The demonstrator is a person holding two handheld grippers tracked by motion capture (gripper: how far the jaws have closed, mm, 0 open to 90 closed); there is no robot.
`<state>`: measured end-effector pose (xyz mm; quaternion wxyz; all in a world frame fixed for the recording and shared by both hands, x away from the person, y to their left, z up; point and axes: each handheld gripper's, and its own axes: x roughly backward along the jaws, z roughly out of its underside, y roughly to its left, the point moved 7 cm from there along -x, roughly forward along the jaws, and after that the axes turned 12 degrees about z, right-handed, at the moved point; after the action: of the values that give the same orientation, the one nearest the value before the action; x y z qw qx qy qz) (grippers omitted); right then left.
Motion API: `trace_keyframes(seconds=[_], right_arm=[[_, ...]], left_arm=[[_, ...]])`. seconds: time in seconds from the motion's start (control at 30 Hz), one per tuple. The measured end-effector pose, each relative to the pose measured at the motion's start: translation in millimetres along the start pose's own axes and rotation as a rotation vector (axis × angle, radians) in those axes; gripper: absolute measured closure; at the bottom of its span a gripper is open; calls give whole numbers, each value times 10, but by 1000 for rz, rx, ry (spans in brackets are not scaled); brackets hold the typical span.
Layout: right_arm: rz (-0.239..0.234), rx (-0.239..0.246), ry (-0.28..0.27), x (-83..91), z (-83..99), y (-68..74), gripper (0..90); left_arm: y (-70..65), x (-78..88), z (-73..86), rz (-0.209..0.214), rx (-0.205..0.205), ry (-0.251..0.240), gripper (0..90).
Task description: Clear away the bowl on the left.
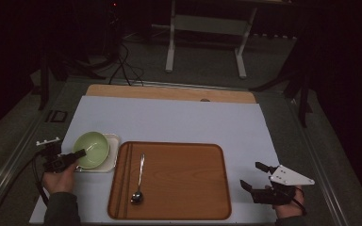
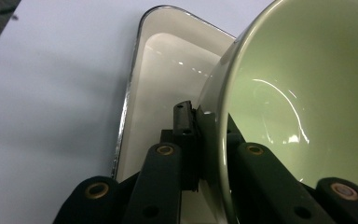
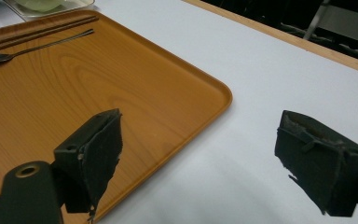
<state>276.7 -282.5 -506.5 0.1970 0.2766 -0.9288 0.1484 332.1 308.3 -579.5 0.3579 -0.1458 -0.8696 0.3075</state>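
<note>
Dark room all around, pale sheet over the table [image 1: 179, 120], and I'm on the green bowl [image 1: 91, 149] at its left side. It sits in a shallow white dish [image 1: 112, 151], just left of the wooden tray [image 1: 179, 181]. My left tongs [image 1: 74, 157] are clamped on the bowl's near rim: in the left gripper view one jaw is outside the wall and one inside, pads tight on the rim [image 2: 219, 140]. On the tray, a spoon [image 1: 138, 181] lies lengthwise near its left edge, beside a pair of dark chopsticks [image 1: 127, 179]. Out right, my right tongs [image 1: 260, 175] hover wide apart with nothing between them, just beside the tray's right corner [image 3: 214, 100].
</note>
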Motion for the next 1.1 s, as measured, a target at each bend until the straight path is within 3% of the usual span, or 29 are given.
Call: trace_keyframes(seconds=[0.13,0.6,1.1], right_arm=[[-1,1,0,0,0,1,147],[-1,-2,1,-1,1,0,147],[0,-7,1,4,7,-11,147]], left_arm=[[33,11,6,34,36,-12,851],[-38,60,-28,63,27,-48,850],[-301,227,-158,95,-59,-98,849]])
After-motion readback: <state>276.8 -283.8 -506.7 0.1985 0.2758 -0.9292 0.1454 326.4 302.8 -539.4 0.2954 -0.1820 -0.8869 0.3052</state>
